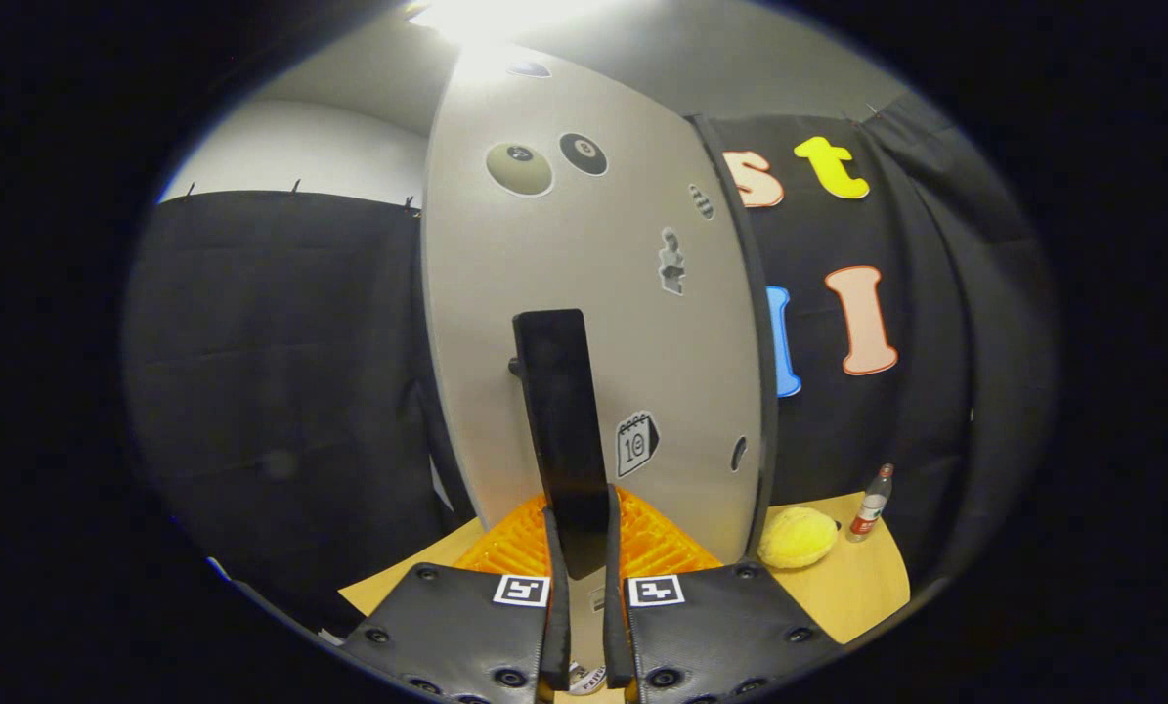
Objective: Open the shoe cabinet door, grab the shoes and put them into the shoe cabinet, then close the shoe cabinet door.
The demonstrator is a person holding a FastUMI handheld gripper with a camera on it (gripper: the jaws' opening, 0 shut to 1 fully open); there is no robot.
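The pale grey shoe cabinet door [584, 244] stands upright right in front of me, dotted with small stickers. Its long black handle [556, 391] runs down the door and passes between my fingers. My gripper [581, 508] is shut on the lower end of that handle, with both fingers pressing its sides. A fuzzy yellow shoe [797, 537] lies on the wooden tabletop [852, 587], just right of the door's dark right edge [745, 323]. The cabinet's inside is hidden behind the door.
An orange ribbed mat [657, 543] lies at the foot of the door, under my fingers. A small bottle with a red label [870, 505] stands upright behind the yellow shoe, near the black cloth wall.
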